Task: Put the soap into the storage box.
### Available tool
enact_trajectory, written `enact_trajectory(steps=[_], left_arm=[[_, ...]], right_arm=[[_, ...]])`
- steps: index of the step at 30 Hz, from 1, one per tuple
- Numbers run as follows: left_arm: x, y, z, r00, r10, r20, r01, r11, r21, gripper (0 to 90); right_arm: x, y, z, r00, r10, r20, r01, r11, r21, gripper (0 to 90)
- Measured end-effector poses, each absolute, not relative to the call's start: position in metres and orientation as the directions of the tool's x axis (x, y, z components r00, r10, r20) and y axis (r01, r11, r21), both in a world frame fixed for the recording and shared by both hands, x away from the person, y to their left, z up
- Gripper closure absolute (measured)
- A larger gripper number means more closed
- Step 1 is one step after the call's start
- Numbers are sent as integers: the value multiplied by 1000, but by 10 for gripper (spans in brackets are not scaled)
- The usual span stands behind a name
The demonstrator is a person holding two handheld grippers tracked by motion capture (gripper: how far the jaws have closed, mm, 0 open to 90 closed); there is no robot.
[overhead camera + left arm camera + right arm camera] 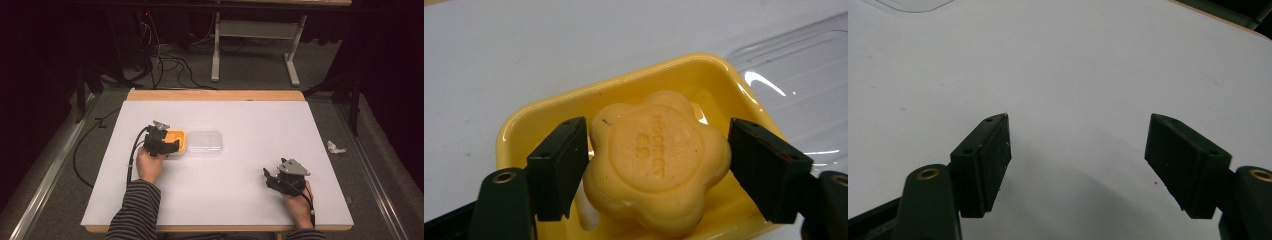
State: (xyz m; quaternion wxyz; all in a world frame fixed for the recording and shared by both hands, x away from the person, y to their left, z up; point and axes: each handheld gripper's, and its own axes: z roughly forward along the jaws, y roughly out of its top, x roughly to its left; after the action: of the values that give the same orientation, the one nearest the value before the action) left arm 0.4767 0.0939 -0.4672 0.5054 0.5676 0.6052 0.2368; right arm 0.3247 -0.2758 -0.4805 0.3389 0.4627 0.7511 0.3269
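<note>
A white desk (240, 170) with a wooden edge showing along its far side carries the things. On it, left of the middle, sits a yellow soap dish (178, 142), and touching its right side lies a clear plastic lid (204, 143). The right gripper (270, 178) rests low near the desk's front right corner.

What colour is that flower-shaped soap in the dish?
The soap is pale orange-yellow, seen best in the left gripper view.

Left gripper (170, 145) over yellow dish (176, 141), clear lid (204, 143) beside it; right gripper (270, 176) well apart on white table (250, 125).
</note>
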Motion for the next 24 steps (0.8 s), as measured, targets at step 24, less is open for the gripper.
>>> enact_trajectory(steps=[24], left_arm=[[446, 97, -427, 217, 881, -421, 334, 339, 880, 197]], right_arm=[[325, -277, -481, -346, 916, -203, 470, 357, 808, 272]])
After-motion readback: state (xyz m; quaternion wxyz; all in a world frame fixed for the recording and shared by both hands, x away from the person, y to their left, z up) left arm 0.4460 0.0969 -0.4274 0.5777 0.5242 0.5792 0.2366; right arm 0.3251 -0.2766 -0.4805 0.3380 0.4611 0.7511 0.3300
